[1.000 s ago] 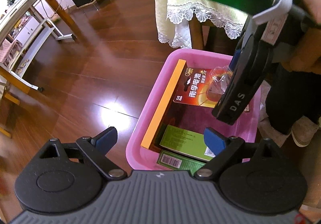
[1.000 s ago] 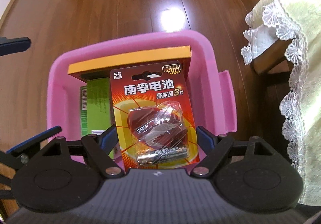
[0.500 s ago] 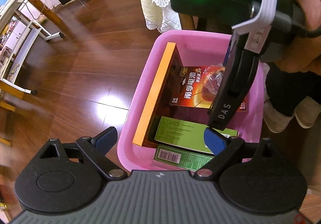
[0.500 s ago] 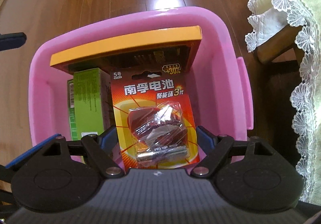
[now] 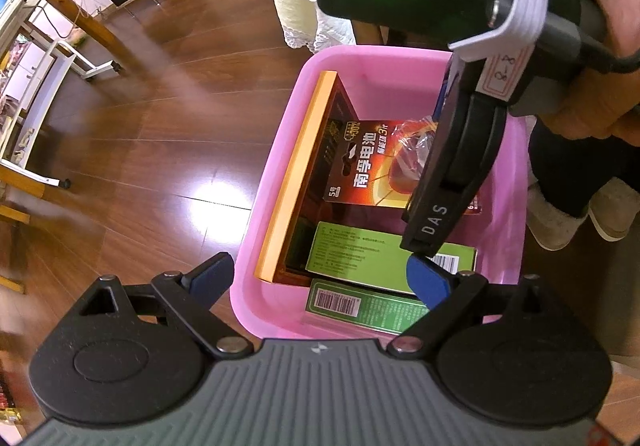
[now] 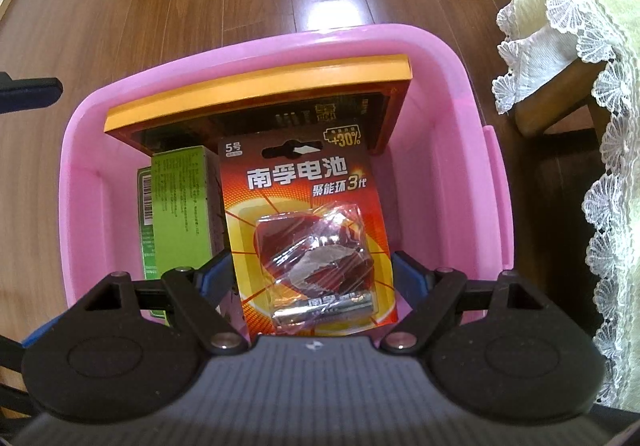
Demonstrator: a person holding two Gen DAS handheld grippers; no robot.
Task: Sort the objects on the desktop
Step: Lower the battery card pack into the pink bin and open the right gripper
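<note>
A: L to R, quick. What's the left tool (image 5: 318, 280) doing?

B: Empty, fingers spread wide, hovering by the near rim of the pink bin (image 6: 448, 150). The bin sits on the wood floor (image 5: 152, 150), not on a bench. Nothing between the pads.

A: Inside the bin?

B: In the right wrist view, far left is a green box (image 6: 182, 206) w/ a second green box w/ barcode (image 6: 146, 202) tucked beside it. At the back, an orange-edged box (image 6: 260, 94) stands on its side along the far wall. Center is the battery card (image 6: 304, 222).

A: Right tool (image 6: 312, 276)?

B: Clamped on the battery card, one pad on each side edge near the lower part. The card is tilted over the bin interior, top end toward the orange-edged box, blister pack facing the cam. Can't tell if its top touches anything yet.

A: So which step?

B: Placing, I'd say. The card is over the drop spot but not released.

A: Next?

B: Prob. lower a bit into the gap right of the green box, then spread the fingers and pull straight back. Needs care, since the blister is crumpled and the card could catch a pad on release. Far right there's only a lace tablecloth (image 6: 580, 58), clear of the bin.
</note>
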